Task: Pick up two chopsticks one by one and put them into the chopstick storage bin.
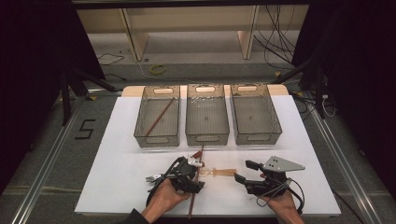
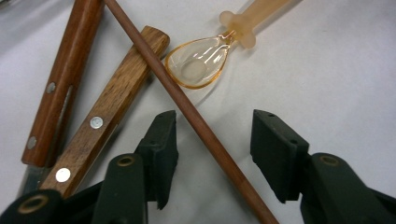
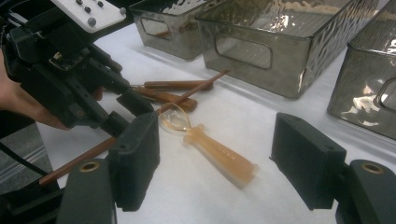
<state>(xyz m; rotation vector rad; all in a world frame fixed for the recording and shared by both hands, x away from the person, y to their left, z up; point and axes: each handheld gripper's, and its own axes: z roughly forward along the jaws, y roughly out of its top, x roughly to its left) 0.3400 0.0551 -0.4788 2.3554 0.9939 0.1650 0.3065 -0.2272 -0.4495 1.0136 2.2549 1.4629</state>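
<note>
Sorting is at an early stage: 1 chopstick (image 1: 159,116) lies in the left bin (image 1: 140,122). The left gripper (image 2: 212,140) straddles the second chopstick (image 2: 187,108) on the table (image 2: 336,74), jaws apart, not yet clamped. The right gripper (image 3: 217,161) hovers open near the spoon (image 3: 205,144).

The right gripper (image 3: 215,163), jaws wide apart, faces an amber spoon (image 3: 205,147) beside the left gripper (image 3: 123,112).
</note>
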